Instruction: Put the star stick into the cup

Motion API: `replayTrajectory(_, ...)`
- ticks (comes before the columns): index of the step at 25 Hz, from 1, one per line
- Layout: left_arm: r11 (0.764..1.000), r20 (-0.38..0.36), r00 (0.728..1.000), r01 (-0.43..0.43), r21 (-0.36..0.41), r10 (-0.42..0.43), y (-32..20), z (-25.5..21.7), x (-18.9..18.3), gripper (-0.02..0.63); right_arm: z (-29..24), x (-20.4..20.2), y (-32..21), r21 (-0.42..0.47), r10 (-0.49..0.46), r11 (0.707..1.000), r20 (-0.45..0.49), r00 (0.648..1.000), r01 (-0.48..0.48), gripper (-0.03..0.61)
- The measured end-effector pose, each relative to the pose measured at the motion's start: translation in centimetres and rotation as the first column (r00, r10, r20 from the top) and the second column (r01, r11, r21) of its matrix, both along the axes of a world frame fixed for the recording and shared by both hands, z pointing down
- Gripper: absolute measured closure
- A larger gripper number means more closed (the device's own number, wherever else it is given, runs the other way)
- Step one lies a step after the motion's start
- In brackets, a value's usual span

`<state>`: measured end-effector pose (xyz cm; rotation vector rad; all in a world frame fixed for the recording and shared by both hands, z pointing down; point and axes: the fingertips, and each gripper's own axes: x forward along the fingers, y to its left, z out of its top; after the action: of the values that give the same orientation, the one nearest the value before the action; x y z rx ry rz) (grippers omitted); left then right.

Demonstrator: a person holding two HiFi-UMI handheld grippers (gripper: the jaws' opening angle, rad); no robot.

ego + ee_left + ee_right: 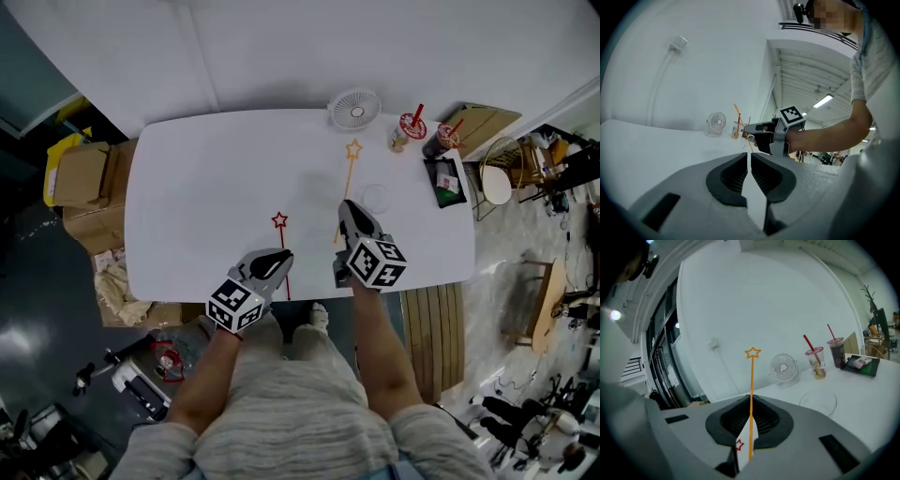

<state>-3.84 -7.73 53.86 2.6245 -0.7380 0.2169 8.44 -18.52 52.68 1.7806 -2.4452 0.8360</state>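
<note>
An orange star stick (349, 178) is held by its lower shaft in my right gripper (345, 208), which is shut on it. In the right gripper view the orange star stick (752, 380) rises upright from between the jaws of the right gripper (751, 401). A clear cup (375, 199) stands just right of that gripper, also seen as the clear cup (818, 402). A red star stick (282, 246) lies flat on the white table (206, 187). My left gripper (280, 256) sits beside it near the front edge; the left gripper (749, 161) is shut and holds nothing.
A small white fan (355, 108) stands at the table's far edge. Two drink cups with red straws (409, 127) (442, 137) and a dark tray (446, 182) occupy the far right corner. Cardboard boxes (82, 178) sit on the floor at the left.
</note>
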Motion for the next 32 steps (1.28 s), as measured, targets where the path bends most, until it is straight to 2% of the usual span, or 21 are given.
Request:
replayTrajectory(5,1.000,0.004,1.000,-0.012,0.001,0.012,0.1,-0.1,1.0,0.597,-2.5,4.2,-1.4,0.108,0.074,0.991,0.035,0.997,-0.078,0.565)
replayTrajectory(11,1.000,0.014,1.000,-0.017,0.002,0.017,0.0,-0.2,1.7,0.597,-3.6,8.1,-2.6,0.151,0.145,0.977,0.062,0.987,-0.153,0.565)
replayTrajectory(23,1.000,0.040,0.999,-0.027,-0.008,0.027,0.1,0.4,2.6,0.597,-3.4,12.5,-4.9,0.221,0.233,0.947,0.027,0.972,-0.233,0.565)
replayTrajectory(32,0.999,0.069,0.998,-0.011,-0.030,0.013,0.1,1.2,2.2,0.597,-0.1,14.5,-6.1,0.196,0.291,0.938,0.005,0.957,-0.286,0.565)
